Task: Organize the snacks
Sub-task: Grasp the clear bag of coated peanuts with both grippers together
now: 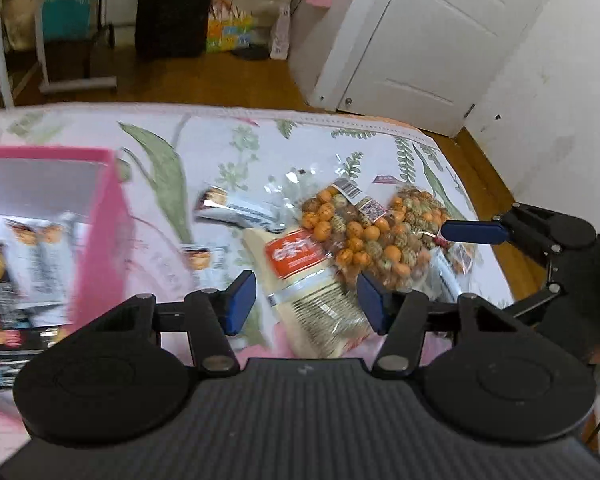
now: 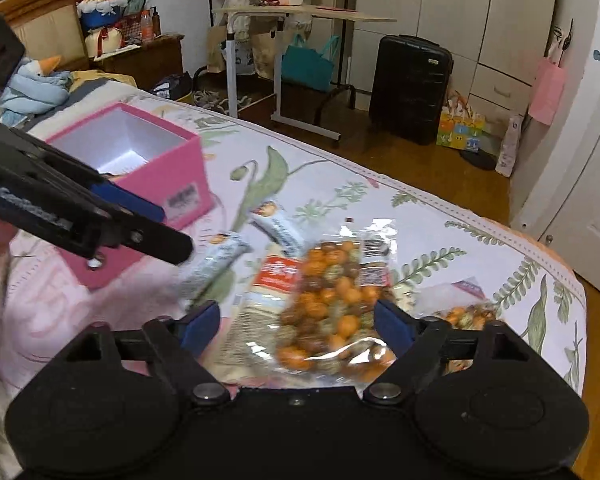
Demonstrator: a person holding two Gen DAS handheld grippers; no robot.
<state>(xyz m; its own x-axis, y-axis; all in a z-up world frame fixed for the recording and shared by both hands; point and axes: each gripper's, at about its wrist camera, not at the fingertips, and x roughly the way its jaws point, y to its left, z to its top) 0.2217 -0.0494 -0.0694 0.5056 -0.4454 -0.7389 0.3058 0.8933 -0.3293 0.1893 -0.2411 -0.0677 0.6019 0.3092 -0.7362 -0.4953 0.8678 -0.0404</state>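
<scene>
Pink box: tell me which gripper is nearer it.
Left. The left gripper is just beside the pink box; the right gripper hovers over the snack bags, farther off.

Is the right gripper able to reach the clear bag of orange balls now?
Probably yes. The right gripper hovers with open jaws over the clear bag of orange balls, nothing lying on top of it.

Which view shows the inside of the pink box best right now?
Left wrist: the pink box sits close, snack packets visible inside though blurred. Right wrist shows the box whole but mostly just its white inner walls.
</scene>
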